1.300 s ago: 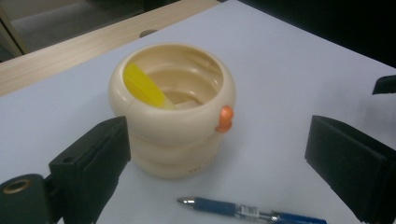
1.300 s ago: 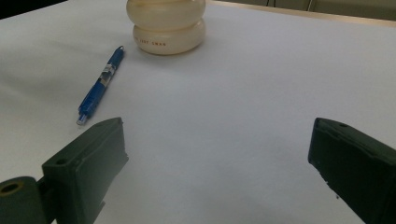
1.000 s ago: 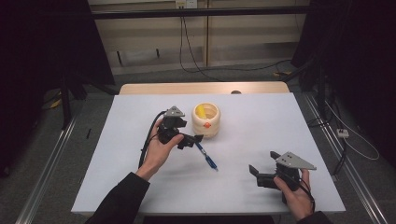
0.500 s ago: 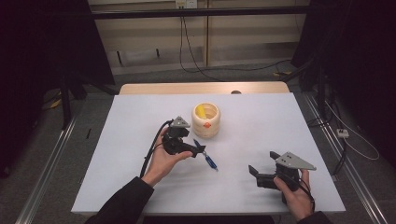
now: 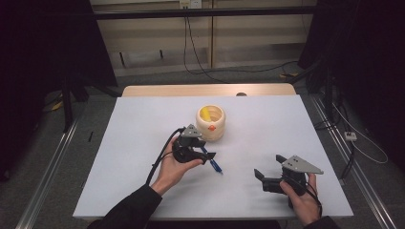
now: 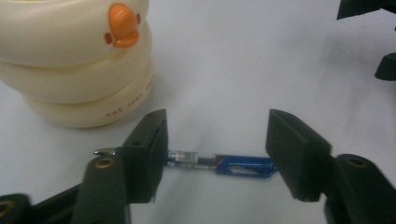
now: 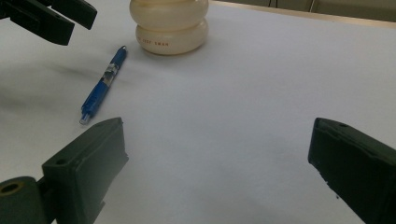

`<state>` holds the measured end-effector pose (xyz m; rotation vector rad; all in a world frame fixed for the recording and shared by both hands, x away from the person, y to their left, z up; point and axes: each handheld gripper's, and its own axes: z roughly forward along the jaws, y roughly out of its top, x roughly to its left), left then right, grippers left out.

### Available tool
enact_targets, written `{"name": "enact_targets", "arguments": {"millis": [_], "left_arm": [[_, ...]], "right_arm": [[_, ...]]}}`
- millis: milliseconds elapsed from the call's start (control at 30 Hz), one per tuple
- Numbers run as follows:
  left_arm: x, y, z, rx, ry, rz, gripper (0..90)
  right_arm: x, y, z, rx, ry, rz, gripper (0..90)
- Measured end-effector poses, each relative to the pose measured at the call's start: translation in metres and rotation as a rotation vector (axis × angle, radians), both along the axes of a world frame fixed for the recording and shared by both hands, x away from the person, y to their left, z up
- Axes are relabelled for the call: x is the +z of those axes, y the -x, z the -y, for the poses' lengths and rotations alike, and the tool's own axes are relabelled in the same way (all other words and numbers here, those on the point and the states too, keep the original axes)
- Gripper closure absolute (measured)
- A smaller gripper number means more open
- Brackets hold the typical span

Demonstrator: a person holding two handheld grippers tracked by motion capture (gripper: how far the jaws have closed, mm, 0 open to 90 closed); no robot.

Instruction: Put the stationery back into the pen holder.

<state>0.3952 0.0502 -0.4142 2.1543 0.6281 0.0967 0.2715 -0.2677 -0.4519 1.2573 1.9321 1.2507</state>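
A blue pen (image 5: 215,165) lies on the white table (image 5: 267,124), just in front of a cream duck-faced cup (image 5: 210,122). My left gripper (image 5: 206,155) hovers low over the pen. In the left gripper view the pen (image 6: 219,162) runs crosswise behind both jaws of the left gripper (image 6: 217,128), its tip poking out past the left one. The jaws have just been closing, but the pads do not press on the pen. My right gripper (image 5: 264,177) rests open at the table's near right, with nothing in the right gripper (image 7: 219,172). The pen (image 7: 102,86) and cup (image 7: 169,23) lie beyond it.
A yellow object sits inside the cup (image 6: 70,56). The left gripper's black cable (image 5: 160,157) trails along the person's forearm. A wooden strip (image 5: 205,90) edges the table's far side. Dark curtains and floor cables surround the table.
My left hand has moved toward the near right and sunk to the pen, and its jaws stand narrower than before. The right gripper, pen and cup have not moved.
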Motion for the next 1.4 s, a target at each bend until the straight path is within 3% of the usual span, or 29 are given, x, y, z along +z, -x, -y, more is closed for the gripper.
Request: {"name": "enact_targets", "arguments": {"millis": [200,233,333,567,800,867,900,1067,1400], "left_arm": [[-0.005,0.0,0.004,-0.007,0.008,-0.027,60.7],[-0.007,0.001,0.006,0.01,0.006,-0.023,63.4],[-0.009,-0.001,0.007,-0.016,0.031,-0.052,73.1],[-0.016,-0.001,0.015,-0.044,0.02,-0.074,90.0],[-0.029,0.004,0.029,-0.039,-0.022,-0.048,90.0],[-0.031,0.006,0.033,-0.034,-0.052,-0.04,90.0],[-0.033,0.006,0.034,-0.056,-0.04,-0.053,90.0],[-0.036,0.008,0.037,-0.074,-0.072,-0.05,90.0],[-0.04,0.007,0.037,-0.076,-0.075,-0.072,90.0]], "right_arm": [[0.0,0.0,0.0,-0.002,-0.001,0.0,4.1],[0.0,0.0,0.0,-0.002,-0.001,0.0,4.1],[0.0,0.0,0.0,0.0,0.0,-0.001,4.1],[0.0,0.0,0.0,-0.001,-0.001,-0.003,4.1],[0.0,0.0,0.0,0.0,-0.002,-0.002,4.1],[0.0,0.0,0.0,0.0,-0.005,-0.002,4.1],[0.0,0.0,0.0,-0.001,-0.005,-0.002,4.1],[0.0,0.0,0.0,0.001,-0.001,-0.001,4.0],[0.0,0.0,0.0,0.001,-0.005,-0.002,4.1]]}}
